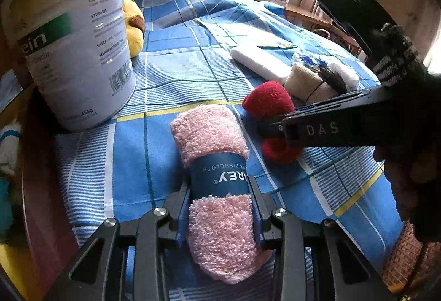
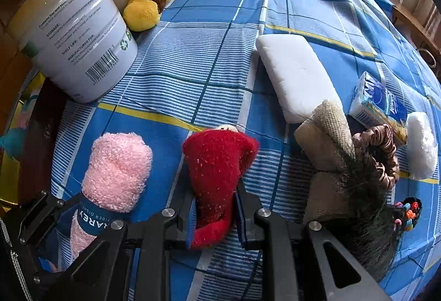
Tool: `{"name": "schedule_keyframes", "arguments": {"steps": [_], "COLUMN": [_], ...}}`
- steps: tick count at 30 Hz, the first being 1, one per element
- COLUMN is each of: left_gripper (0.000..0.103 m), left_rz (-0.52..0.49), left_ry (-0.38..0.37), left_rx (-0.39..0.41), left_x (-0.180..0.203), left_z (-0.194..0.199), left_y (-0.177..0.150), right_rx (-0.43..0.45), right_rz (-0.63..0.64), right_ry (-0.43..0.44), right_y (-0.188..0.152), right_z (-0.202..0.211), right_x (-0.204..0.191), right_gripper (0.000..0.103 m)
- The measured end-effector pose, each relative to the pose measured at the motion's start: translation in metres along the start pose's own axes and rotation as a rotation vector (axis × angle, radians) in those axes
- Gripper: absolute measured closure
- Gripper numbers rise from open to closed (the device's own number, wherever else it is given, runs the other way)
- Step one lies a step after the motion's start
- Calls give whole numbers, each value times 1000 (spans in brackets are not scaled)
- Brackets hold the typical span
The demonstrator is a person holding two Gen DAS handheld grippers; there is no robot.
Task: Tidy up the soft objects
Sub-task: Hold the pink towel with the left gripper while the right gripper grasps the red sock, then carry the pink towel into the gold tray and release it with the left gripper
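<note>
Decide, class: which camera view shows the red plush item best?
The right wrist view: the red plush item lies whole between the right tongs. In the left wrist view, those tongs cross it and hide its middle.

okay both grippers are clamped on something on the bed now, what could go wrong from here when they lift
1. The left gripper pinches the pink dishcloth roll at its paper band; the fluffy cloth could slide out of the band.
2. The right gripper holds the red soft toy only by its narrow lower end, so the wide top may flop or slip free.
3. The grippers sit close together, and the open white tin stands nearby; a hurried swing might knock either.
</note>
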State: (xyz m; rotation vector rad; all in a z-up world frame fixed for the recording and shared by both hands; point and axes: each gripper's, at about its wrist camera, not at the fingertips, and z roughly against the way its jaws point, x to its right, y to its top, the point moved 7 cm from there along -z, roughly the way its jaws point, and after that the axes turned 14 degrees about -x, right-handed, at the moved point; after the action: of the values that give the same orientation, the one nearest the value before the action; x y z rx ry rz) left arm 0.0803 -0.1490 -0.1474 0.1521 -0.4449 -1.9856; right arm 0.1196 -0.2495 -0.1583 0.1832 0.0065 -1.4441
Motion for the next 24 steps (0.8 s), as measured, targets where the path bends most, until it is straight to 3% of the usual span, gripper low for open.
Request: {"name": "schedule_keyframes", "arguments": {"steps": [3, 10, 15, 24], "left_gripper": [69, 69, 69, 68], "left_rz": [16, 92, 241, 512], "left_ry": [-16, -59, -48, 135], "left_rx": [-6, 71, 128, 133], "left_x": [-1, -30, -98, -249], "left_z": [10, 67, 111, 147], "left_y": [-1, -11, -20, -63], "right_rx": [8, 23, 32, 38], "right_rz": [4, 25, 38, 53], "right_ry": [0, -25, -51, -79], "right_y": [-2, -8, -7, -7], "right_z": [0, 6, 5, 6], "right_x": [-3, -8, -12, -16], "right_gripper": [82, 82, 82, 82]}}
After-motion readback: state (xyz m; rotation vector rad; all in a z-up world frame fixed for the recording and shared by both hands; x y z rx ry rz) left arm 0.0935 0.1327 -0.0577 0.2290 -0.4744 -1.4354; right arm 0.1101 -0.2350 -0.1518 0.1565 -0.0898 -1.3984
